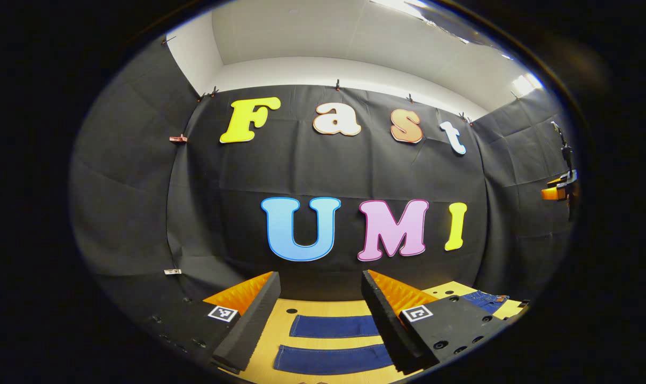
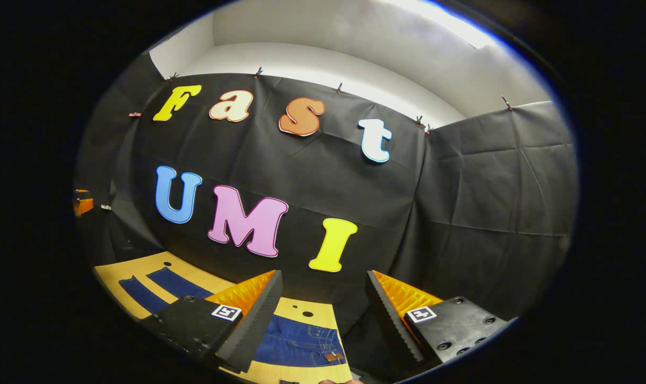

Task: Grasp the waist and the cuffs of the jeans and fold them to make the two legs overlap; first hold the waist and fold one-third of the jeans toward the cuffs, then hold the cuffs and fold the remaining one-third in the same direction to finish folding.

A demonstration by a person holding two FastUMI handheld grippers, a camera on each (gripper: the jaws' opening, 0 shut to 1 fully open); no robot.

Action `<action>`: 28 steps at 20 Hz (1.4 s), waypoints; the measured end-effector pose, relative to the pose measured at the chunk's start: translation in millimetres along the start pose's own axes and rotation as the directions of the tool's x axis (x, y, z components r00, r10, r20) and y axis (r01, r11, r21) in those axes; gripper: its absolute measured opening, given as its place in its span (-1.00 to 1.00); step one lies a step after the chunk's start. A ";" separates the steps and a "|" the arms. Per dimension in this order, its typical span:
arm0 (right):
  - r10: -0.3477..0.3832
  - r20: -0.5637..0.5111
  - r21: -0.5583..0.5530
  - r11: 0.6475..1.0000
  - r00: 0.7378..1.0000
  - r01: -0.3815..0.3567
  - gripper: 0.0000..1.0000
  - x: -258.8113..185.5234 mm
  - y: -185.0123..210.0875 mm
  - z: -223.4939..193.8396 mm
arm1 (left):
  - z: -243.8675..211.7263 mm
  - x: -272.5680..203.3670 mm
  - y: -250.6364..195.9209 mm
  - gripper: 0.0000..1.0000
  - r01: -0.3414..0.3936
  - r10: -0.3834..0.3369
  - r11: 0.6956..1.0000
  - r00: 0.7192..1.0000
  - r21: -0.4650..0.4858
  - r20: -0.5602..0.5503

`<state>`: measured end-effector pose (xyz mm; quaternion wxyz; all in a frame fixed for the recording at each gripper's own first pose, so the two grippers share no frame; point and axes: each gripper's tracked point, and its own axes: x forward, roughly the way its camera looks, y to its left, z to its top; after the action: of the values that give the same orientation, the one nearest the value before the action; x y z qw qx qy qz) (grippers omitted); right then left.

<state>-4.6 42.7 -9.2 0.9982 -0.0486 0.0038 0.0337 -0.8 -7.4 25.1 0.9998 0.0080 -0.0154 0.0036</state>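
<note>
Your left gripper was held above the near part of the table, its two fingers spread wide with nothing between them. Between and below those fingers lay the two legs of the jeans, flat, parallel and apart, with a bare strip of table showing between them. The legs ran toward the right of the left gripper view, where the waist end appeared past the right finger, near the table's far edge. Beyond that edge hung the booth wall, a black cloth creased in panels and clipped along its top.

Your right gripper was likewise spread, holding nothing, and hovered over the waist of the jeans. The denim was dark blue, with stitched seams and a small brown patch at the waistband. The table was a smooth, pale wooden board with small dark round holes. In the right gripper view the legs stretched away to the left, toward the table's left edge. The inner faces of both grippers' fingers were ribbed in a sawtooth pattern. At the far right of the left gripper view, your other gripper showed small against the side wall, clear of the table.
</note>
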 end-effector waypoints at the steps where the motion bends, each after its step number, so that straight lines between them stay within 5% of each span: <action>1: 0.007 0.003 -0.009 1.000 1.000 -0.006 0.92 1.8 2.4 0.2 | -1.0 0.0 2.6 0.92 -0.001 0.001 1.000 1.000 0.010 -0.003; 6: 0.035 -0.011 -0.031 0.999 0.999 -0.036 0.89 11.4 15.7 -4.3 | -13.9 -4.1 13.4 0.92 -0.006 0.007 1.000 0.999 0.018 -0.046; 11: 0.118 -0.088 -0.109 0.986 0.989 -0.127 0.91 29.1 25.1 -40.2 | -55.0 1.3 13.4 0.92 0.116 -0.099 0.986 0.985 0.121 -0.141; 15: 0.266 -0.282 -0.119 0.944 0.922 -0.308 0.92 41.8 52.0 -113.5 | -111.0 11.9 -0.7 0.94 0.303 -0.241 0.930 0.929 0.207 -0.280; 19: 0.320 -0.484 -0.102 0.904 0.815 -0.416 0.93 54.7 72.5 -204.6 | -199.0 7.9 -34.4 0.94 0.551 -0.411 0.810 0.776 0.198 -0.479; 22: 0.354 -0.606 -0.127 0.841 0.712 -0.526 0.94 59.6 87.1 -272.3 | -292.2 -12.6 -47.1 0.94 0.713 -0.452 0.685 0.577 0.150 -0.680; 25: 0.397 -0.712 -0.132 0.734 0.579 -0.666 0.93 62.5 94.4 -337.4 | -362.6 -14.0 -42.7 0.95 0.823 -0.408 0.542 0.436 0.172 -0.802; 28: 0.424 -0.782 -0.145 0.590 0.457 -0.795 0.94 72.1 96.1 -391.5 | -396.9 -2.7 -29.6 0.95 0.894 -0.336 0.400 0.348 0.202 -0.875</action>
<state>59.1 104.9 -408.9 0.7865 -0.3054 0.3750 0.3842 8.9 -30.6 -372.1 0.7439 0.3675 0.3845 -0.4045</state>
